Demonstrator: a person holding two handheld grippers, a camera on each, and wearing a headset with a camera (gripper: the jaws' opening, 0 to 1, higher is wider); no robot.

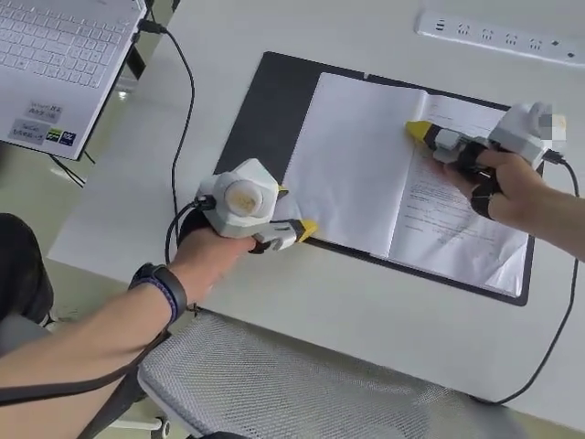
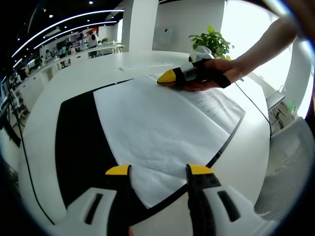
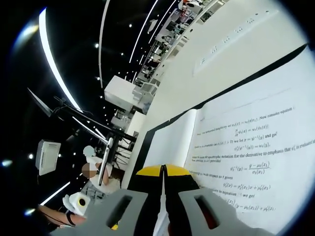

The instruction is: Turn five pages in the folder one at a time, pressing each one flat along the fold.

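At the left hand-held gripper [image 2: 158, 170]: stands open, yellow tips well apart, at the near left corner of the folder [image 1: 265, 119]. Points across the sheets toward the far right. Between and below the tips, the near corner of the blank page [image 1: 352, 165]; cannot tell whether touching it.

At the right hand-held gripper [image 3: 164, 169]: stands closed, tips pressed together with nothing between them. Rests on the paper at the far part of the fold [image 1: 409, 174], pointing left toward the blank page.

Around both: the folder, lying open and flat on the white surface [image 1: 366, 311], black cover bare to the left of the blank page. Long axis of the open spread: left to right, skewed, right end nearer the person. Fold: far to near, across that axis. To the right of the fold, the printed page [image 1: 457, 219], with lines of formulae legible in the right gripper view.

Further out: a laptop [image 1: 55, 55] at the far left, well apart from the folder. A power strip [image 1: 498, 37] along the far right. A black cable [image 1: 187, 101] between laptop and folder. A mesh chair [image 1: 292, 384] below the near edge of the surface.
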